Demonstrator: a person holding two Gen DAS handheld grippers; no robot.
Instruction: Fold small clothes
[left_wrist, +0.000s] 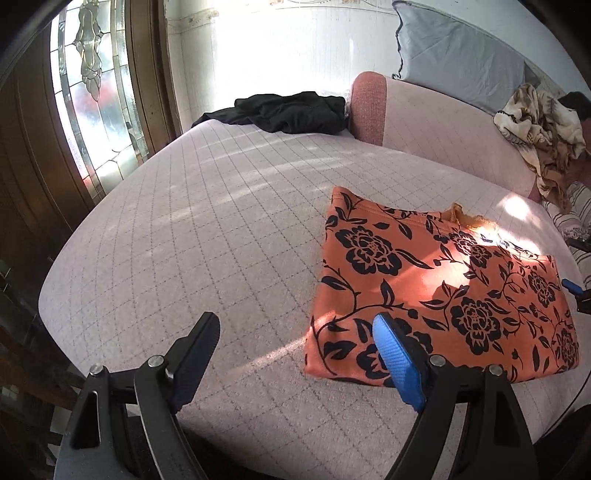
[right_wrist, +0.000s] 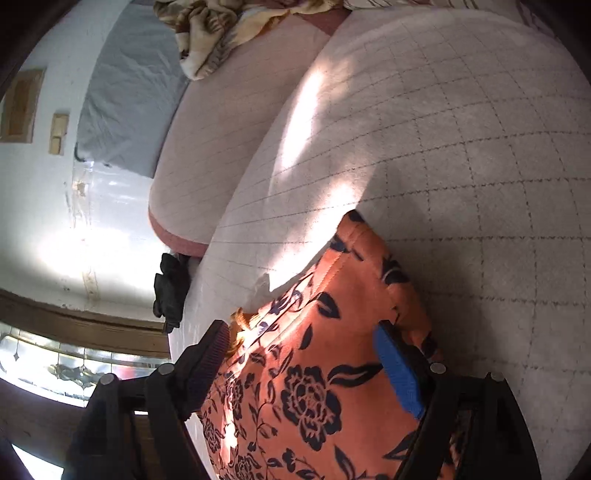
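A folded orange garment with black flowers (left_wrist: 439, 291) lies flat on the pink quilted bed (left_wrist: 207, 221), right of centre in the left wrist view. My left gripper (left_wrist: 295, 328) is open above the bed, near the garment's near left corner; nothing is between its fingers. In the right wrist view the same orange garment (right_wrist: 314, 387) fills the lower middle. My right gripper (right_wrist: 299, 336) hovers open over it, the cloth lying below its spread fingers, not pinched. A tip of the right gripper's blue pad (left_wrist: 570, 286) shows at the garment's right edge.
A black garment (left_wrist: 291, 110) lies crumpled at the far end of the bed. A pink bolster (left_wrist: 424, 129) and a grey pillow (left_wrist: 458, 62) sit behind. A patterned blanket (left_wrist: 543, 125) is heaped at right. A glass door (left_wrist: 92, 103) stands left.
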